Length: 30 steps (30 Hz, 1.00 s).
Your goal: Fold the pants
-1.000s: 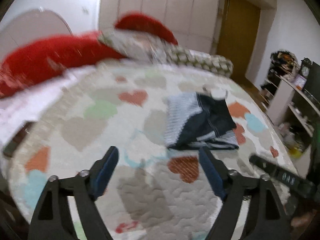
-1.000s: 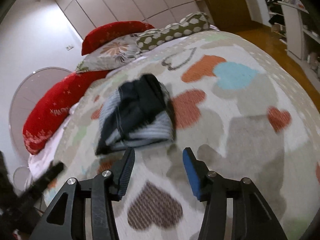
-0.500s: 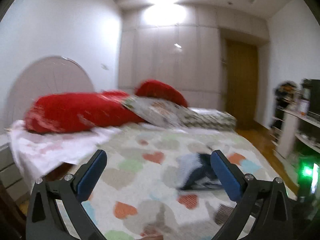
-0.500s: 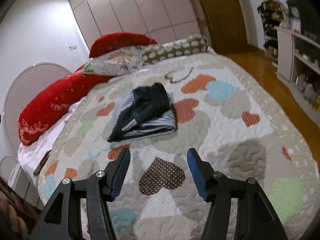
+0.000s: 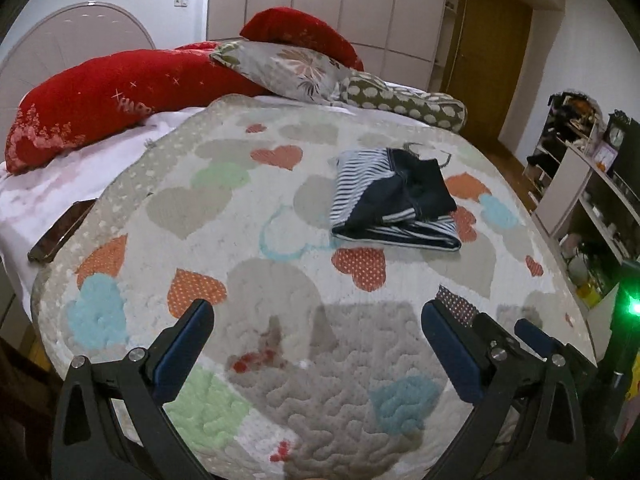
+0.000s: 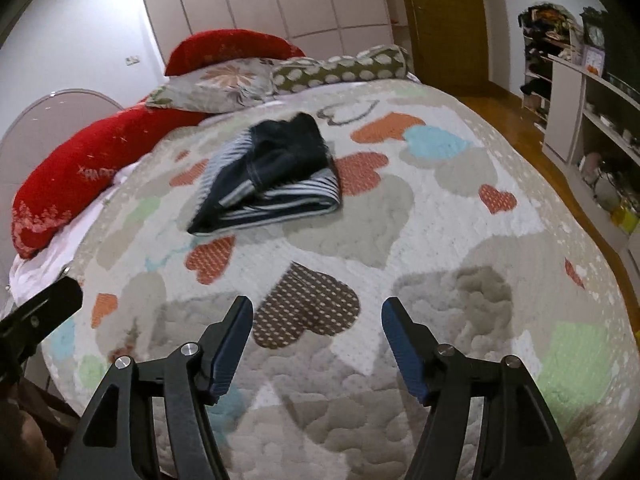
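Observation:
The pants [image 5: 394, 200] lie folded in a compact dark navy and white-striped bundle on the heart-patterned quilt [image 5: 240, 216], toward the far right of the bed; they also show in the right wrist view [image 6: 272, 172]. My left gripper [image 5: 318, 326] is open and empty, held above the quilt's near edge, well short of the pants. My right gripper [image 6: 317, 316] is open and empty, also above the near part of the quilt [image 6: 440, 216]. Part of the right gripper [image 5: 536, 336] shows at the lower right of the left wrist view.
Red pillows [image 5: 104, 96], a floral pillow [image 5: 288, 68] and a spotted bolster [image 5: 404, 100] line the head of the bed. A phone [image 5: 60, 232] lies on the white sheet at the left. Shelves [image 6: 592, 112] stand right of the bed; a wooden door [image 5: 488, 56] is behind.
Both grippers have pulled back from the folded pants toward the near edge of the bed. The left view swung up to the room and back down. The pants have not moved.

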Tool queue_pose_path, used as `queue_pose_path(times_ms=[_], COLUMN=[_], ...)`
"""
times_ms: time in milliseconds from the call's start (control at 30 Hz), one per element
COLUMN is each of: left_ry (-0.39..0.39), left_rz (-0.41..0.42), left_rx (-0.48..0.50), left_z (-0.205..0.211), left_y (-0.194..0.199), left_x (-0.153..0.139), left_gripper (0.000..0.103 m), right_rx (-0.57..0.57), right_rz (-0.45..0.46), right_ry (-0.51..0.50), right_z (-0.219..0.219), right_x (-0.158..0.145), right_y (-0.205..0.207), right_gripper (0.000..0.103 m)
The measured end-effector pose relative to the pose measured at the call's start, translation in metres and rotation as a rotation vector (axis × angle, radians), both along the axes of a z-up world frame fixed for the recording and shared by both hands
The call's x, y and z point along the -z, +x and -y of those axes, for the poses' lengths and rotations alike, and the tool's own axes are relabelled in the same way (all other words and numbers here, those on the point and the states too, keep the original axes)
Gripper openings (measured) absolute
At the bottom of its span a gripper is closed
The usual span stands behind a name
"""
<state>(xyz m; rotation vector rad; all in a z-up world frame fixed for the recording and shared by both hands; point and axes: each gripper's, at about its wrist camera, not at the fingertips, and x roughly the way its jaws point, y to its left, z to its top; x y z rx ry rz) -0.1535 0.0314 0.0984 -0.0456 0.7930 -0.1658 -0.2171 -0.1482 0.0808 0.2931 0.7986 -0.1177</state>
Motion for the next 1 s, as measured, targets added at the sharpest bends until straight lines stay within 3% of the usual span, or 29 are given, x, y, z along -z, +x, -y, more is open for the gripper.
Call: queue_pose_path(times_ms=[500,1000], left_ry=[0.064,0.086], left_rz=[-0.022,-0.057], left_rx=[0.009,0.019], left_z=[0.006,0.011], left_y=[0.002,0.004], left_x=[0.007,0.016], left_gripper=[0.103,0.103], right_rx=[-0.012,-0.015], right_rz=[-0.086,-0.1], right_ry=[-0.064,-0.078], right_z=[-0.01,-0.014], right_x=[0.016,0.02], right_y=[0.005,0.007], right_gripper=[0.072,0.072])
